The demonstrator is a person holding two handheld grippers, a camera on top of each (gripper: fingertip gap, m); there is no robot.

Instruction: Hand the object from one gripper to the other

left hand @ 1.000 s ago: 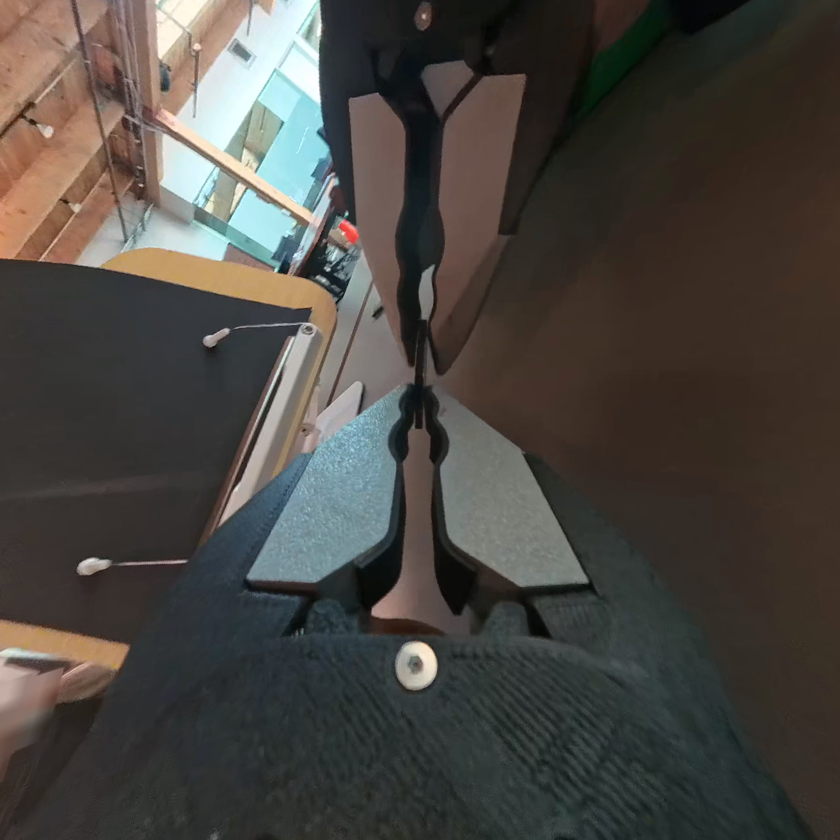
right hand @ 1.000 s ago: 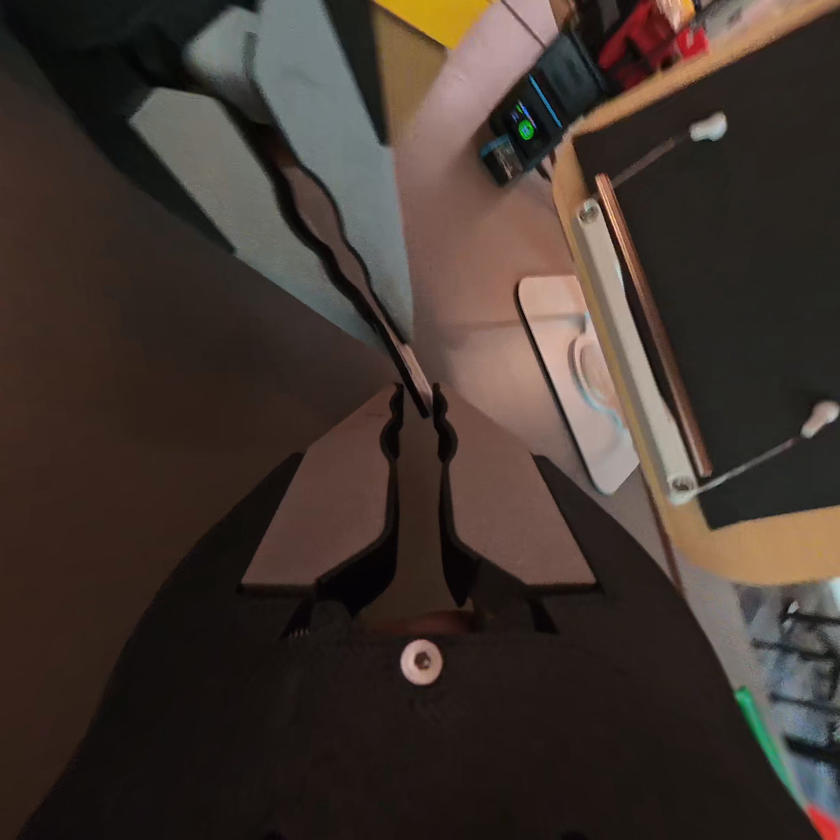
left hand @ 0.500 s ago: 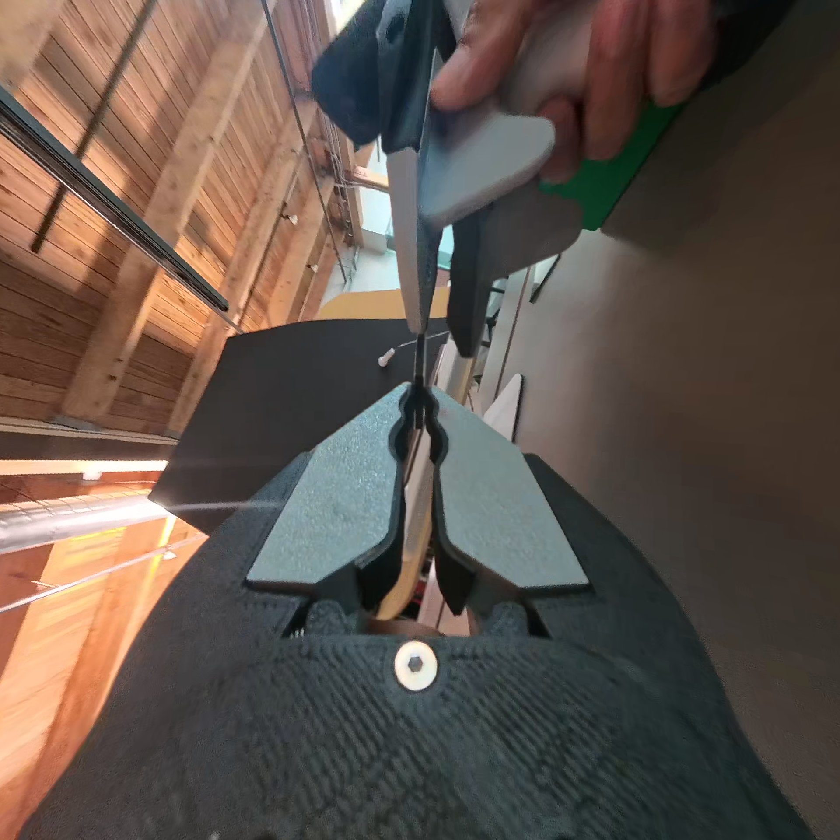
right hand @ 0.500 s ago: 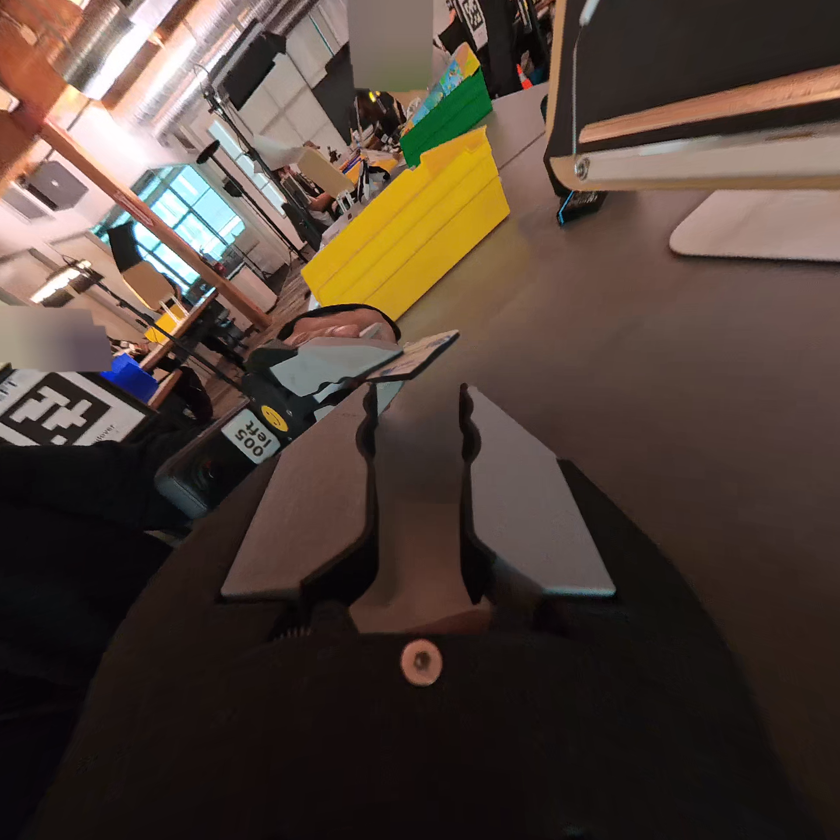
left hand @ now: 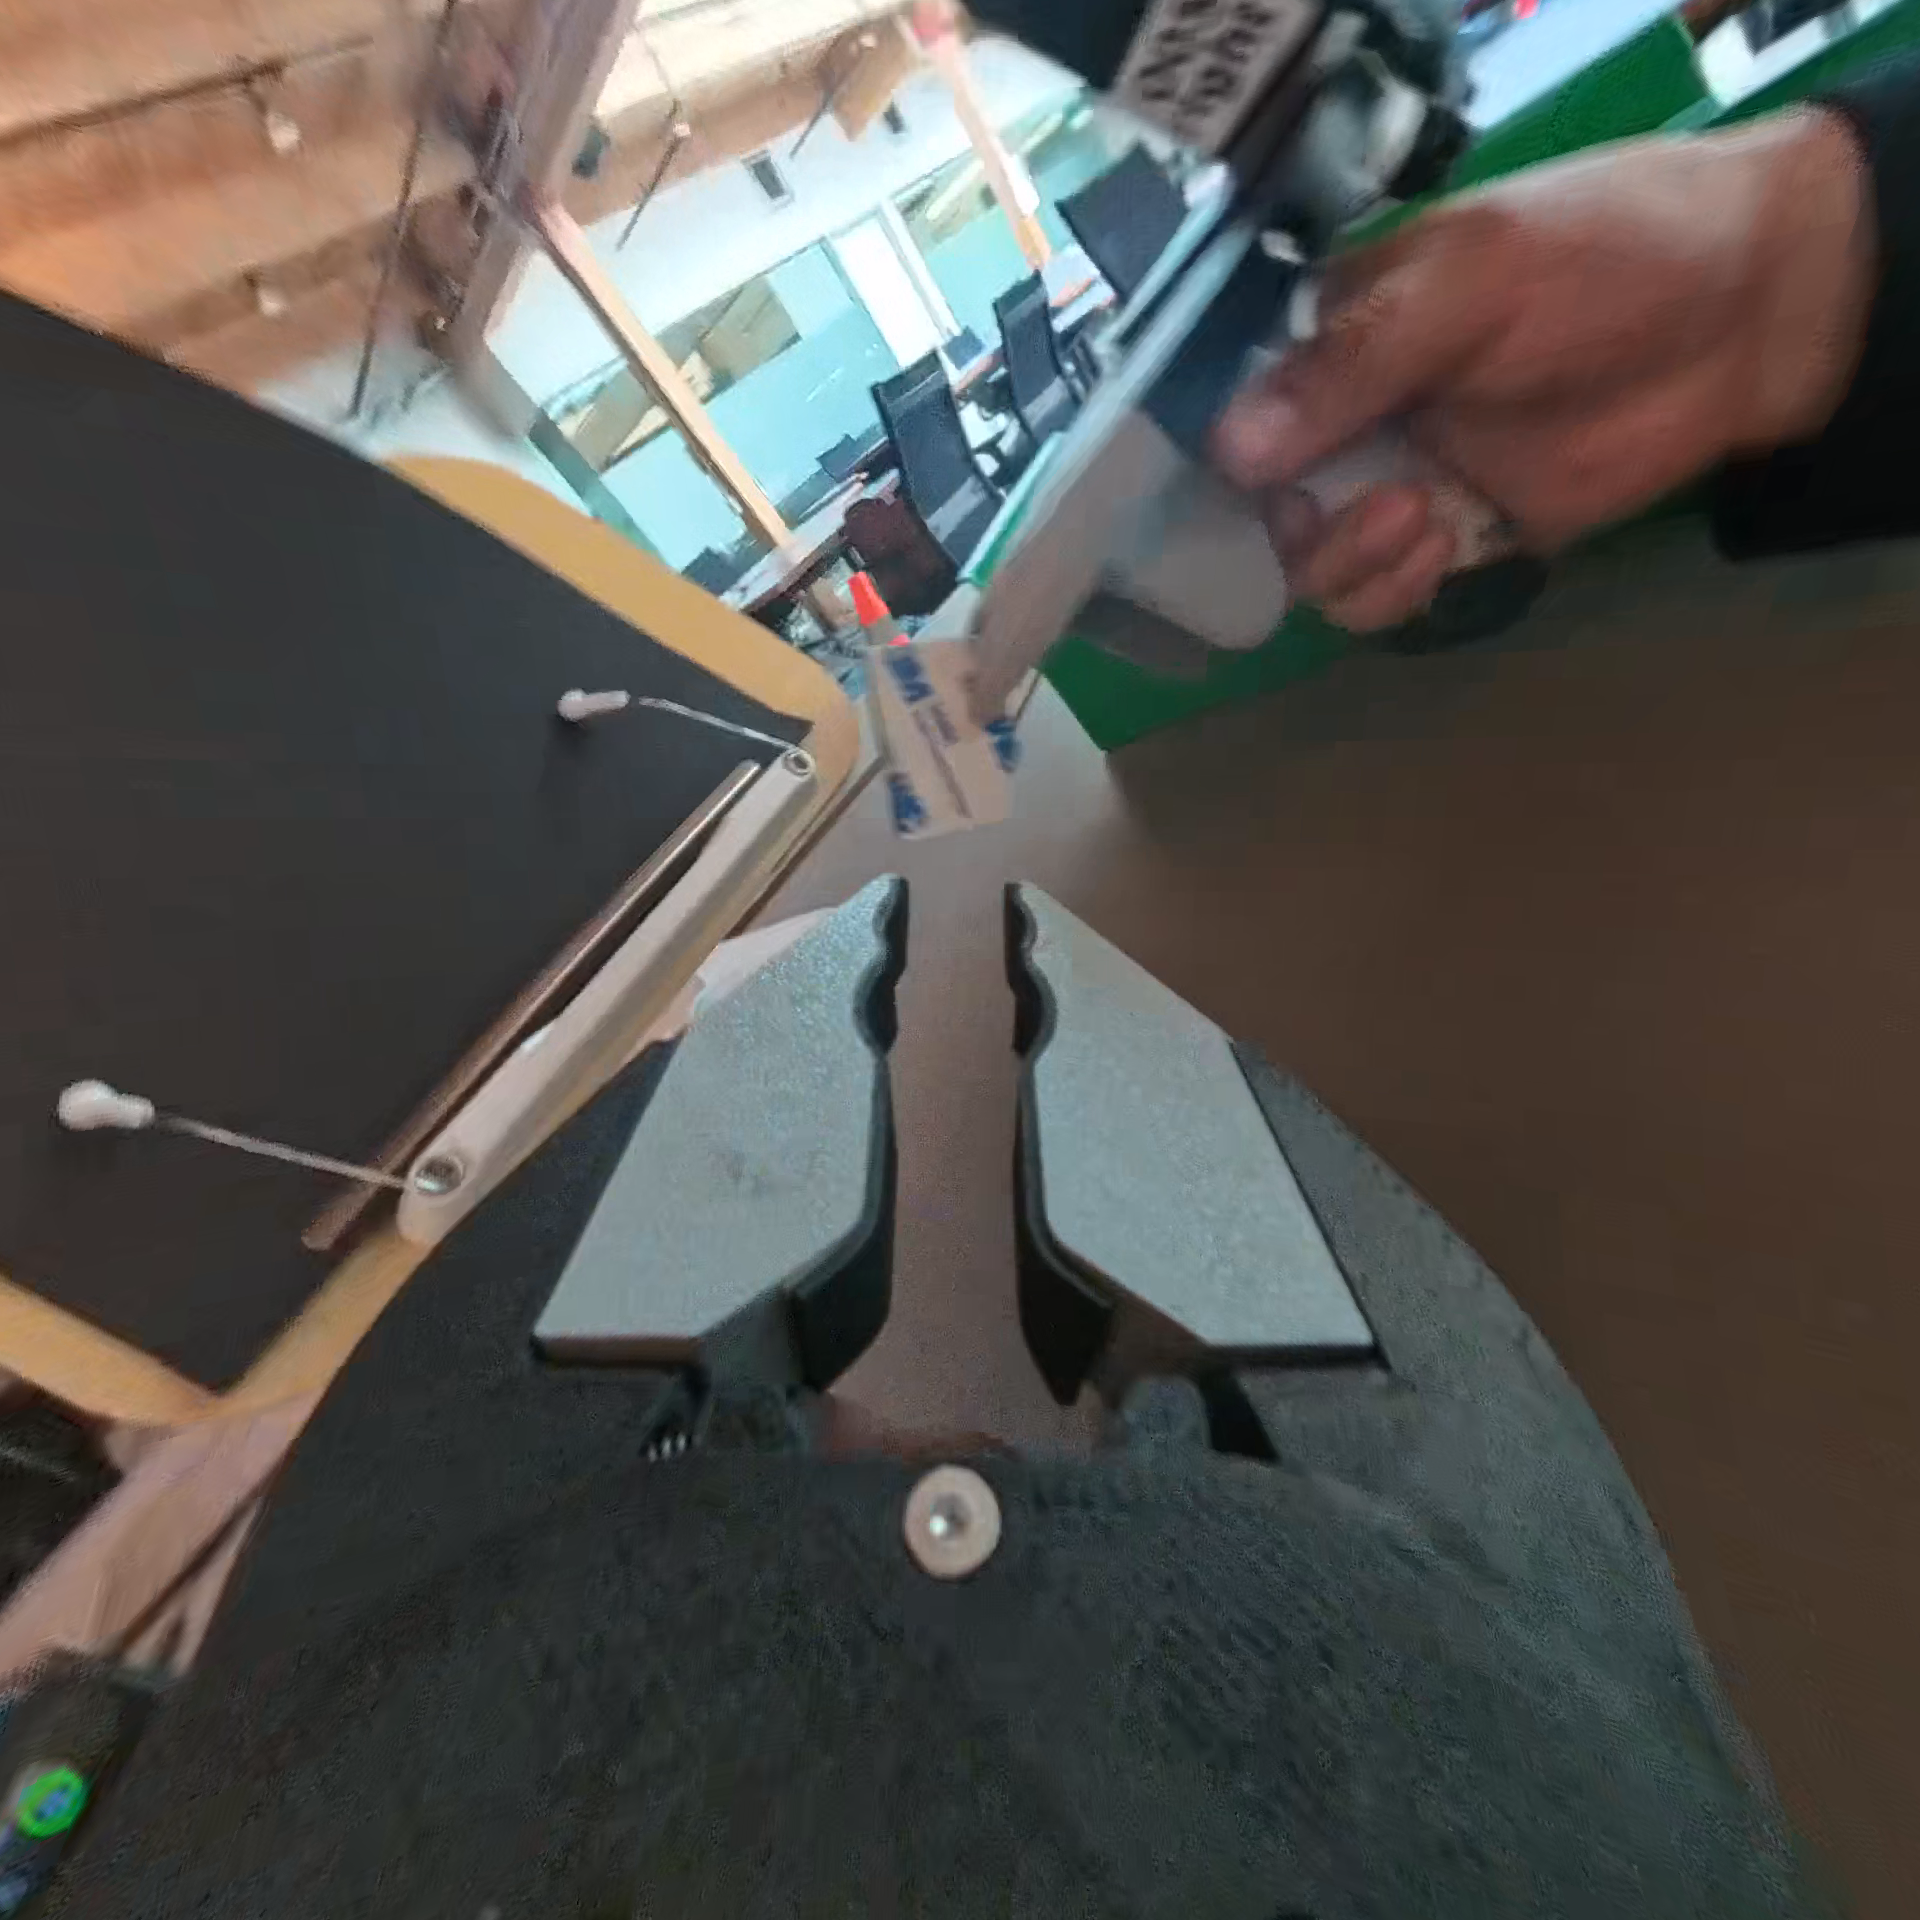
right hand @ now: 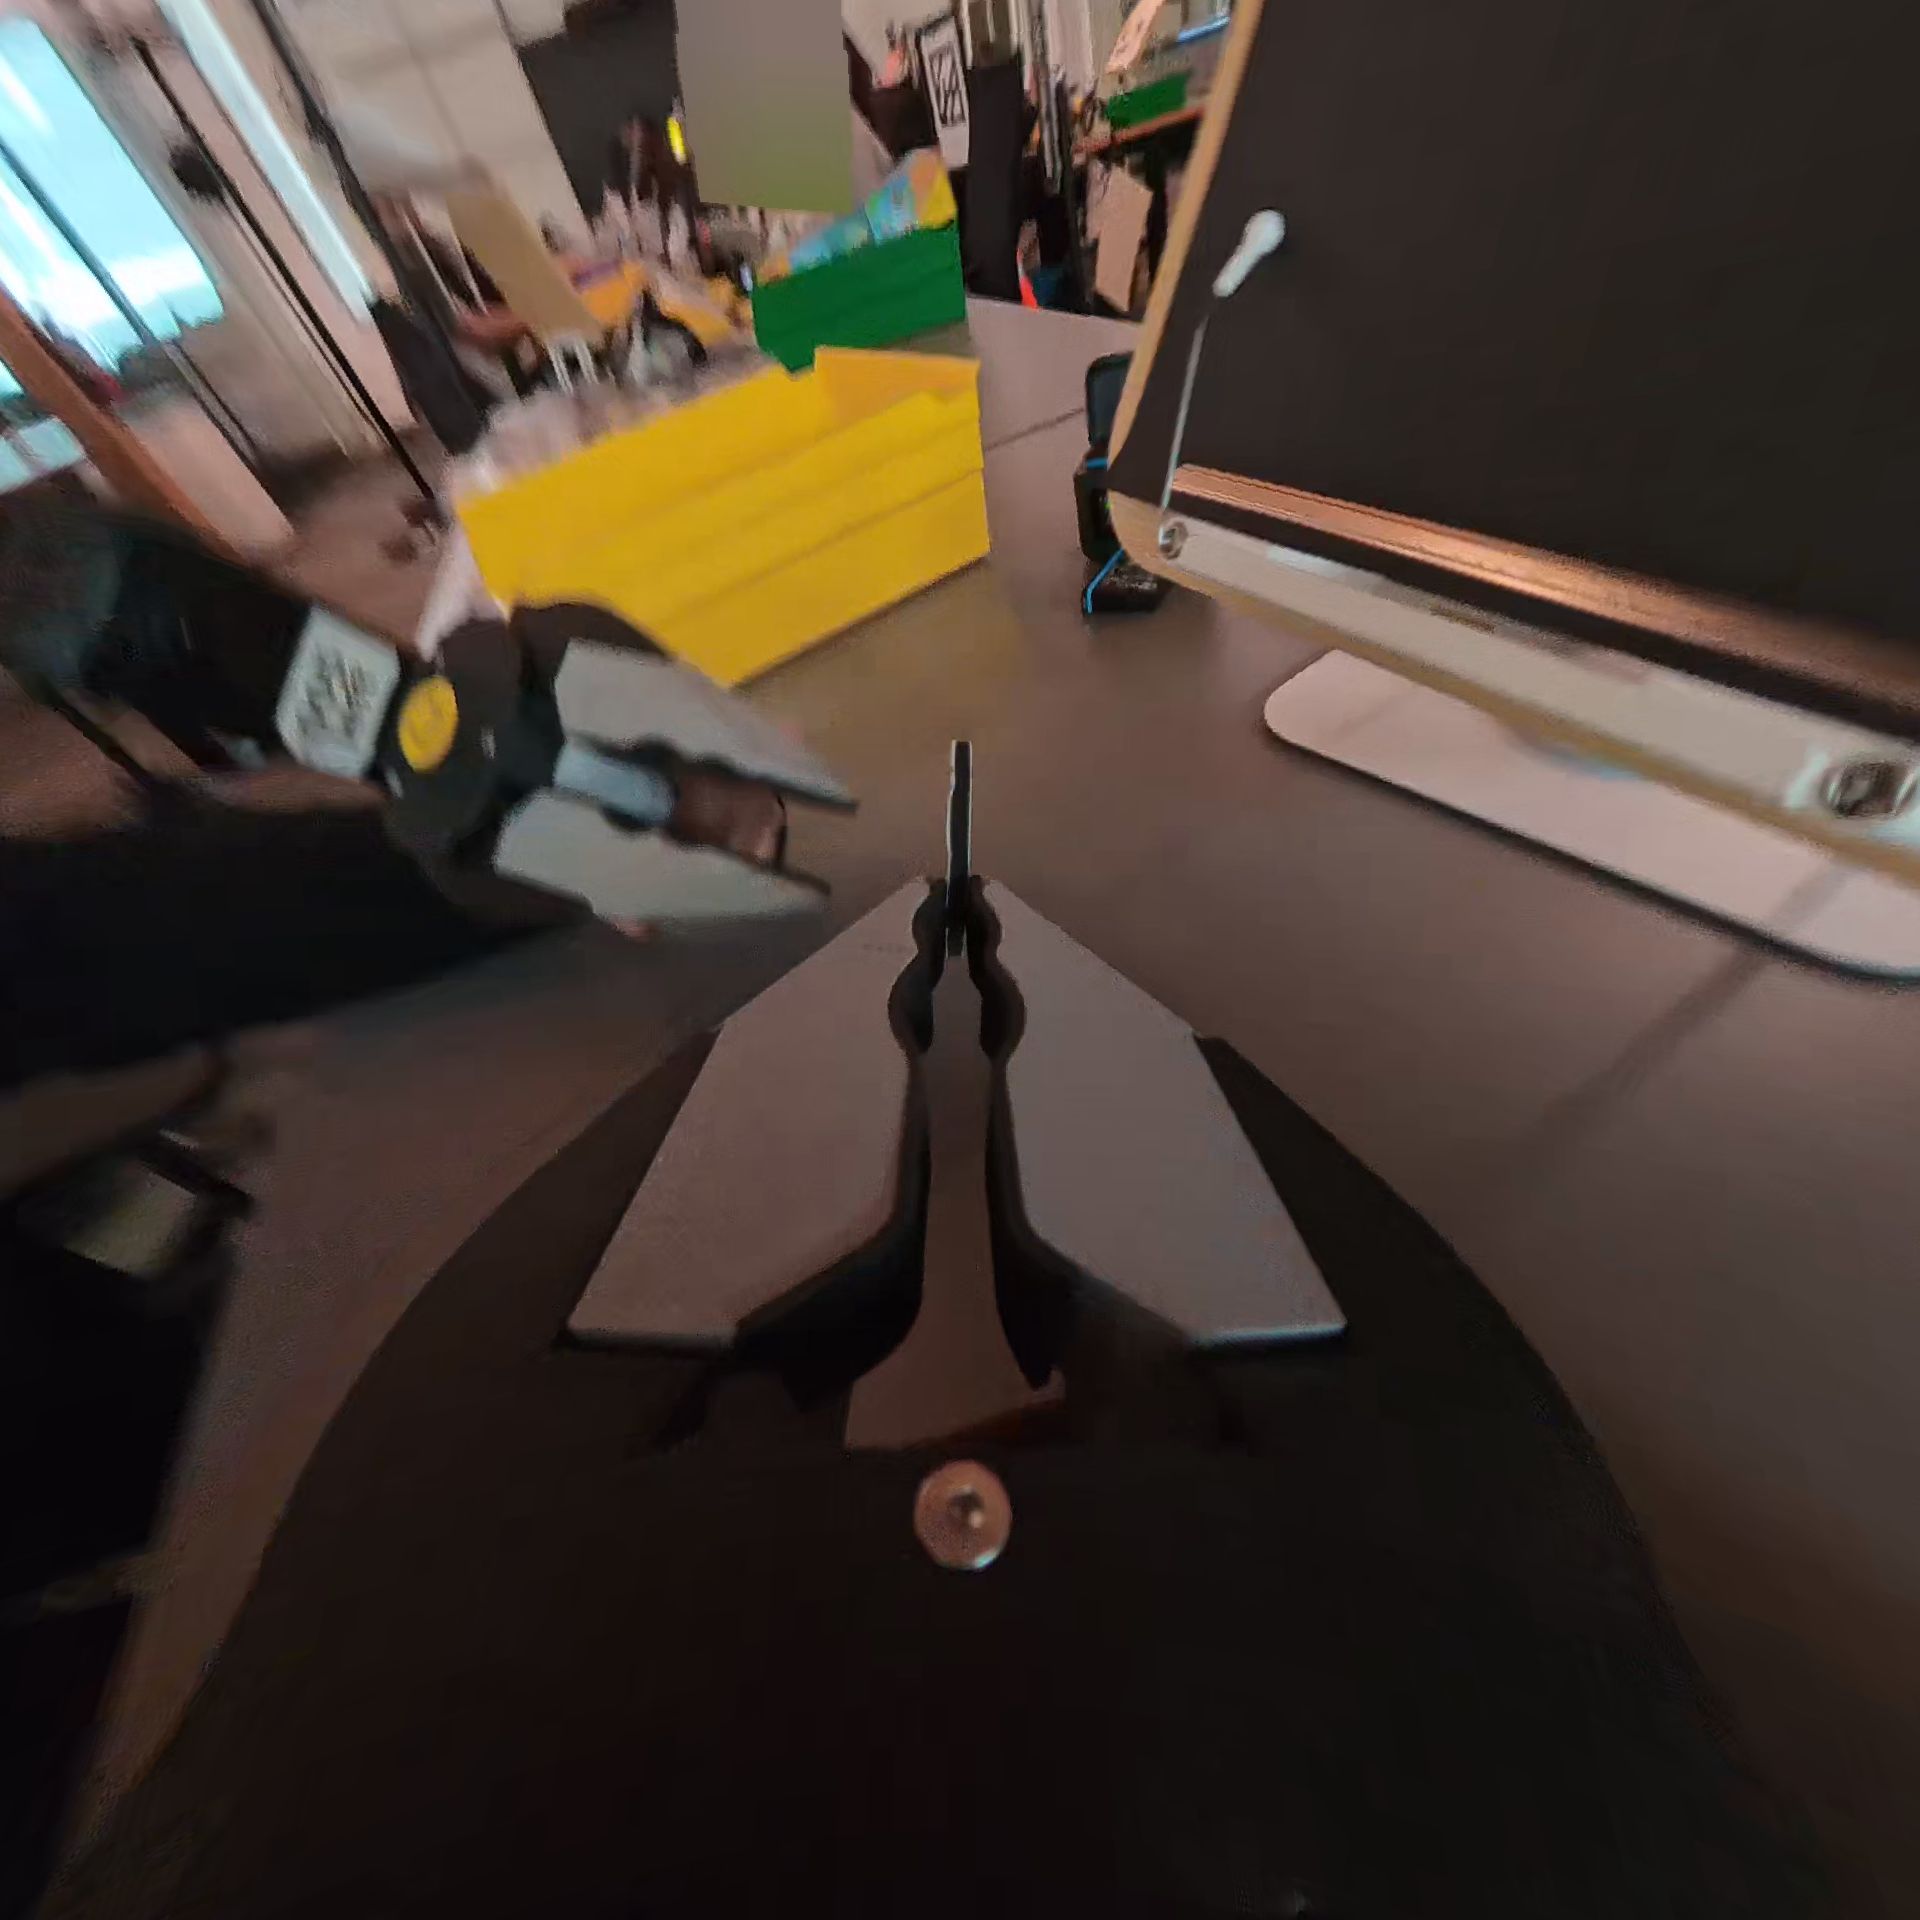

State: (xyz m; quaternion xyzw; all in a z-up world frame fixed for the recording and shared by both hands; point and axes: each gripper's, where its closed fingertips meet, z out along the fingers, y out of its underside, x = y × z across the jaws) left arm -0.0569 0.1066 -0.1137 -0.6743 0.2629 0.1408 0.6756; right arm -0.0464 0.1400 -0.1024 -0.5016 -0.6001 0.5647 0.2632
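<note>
The object is a thin white card with blue marks (left hand: pixel 940 743). My right gripper (right hand: pixel 958 920) is shut on it, and in the right wrist view the card (right hand: pixel 958 810) stands edge-on out of the fingertips. In the left wrist view a hand (left hand: pixel 1558 343) holds the right gripper (left hand: pixel 992 691) at the upper right, with the card hanging from its tip. My left gripper (left hand: pixel 954 914) is open and empty, just below the card and apart from it. It also shows in the right wrist view (right hand: pixel 831 844), open, to the left of the card.
A black board with a wooden rim (left hand: pixel 312 727) stands on a white base (right hand: pixel 1507 800) beside the grippers. Stacked yellow bins (right hand: pixel 769 509) and a green bin (right hand: pixel 862 301) sit farther back on the brown table (left hand: pixel 1455 1039).
Half a second ago my left gripper was shut on the card and the right was open. Now the right is shut on the card, and the left has opened and drawn away.
</note>
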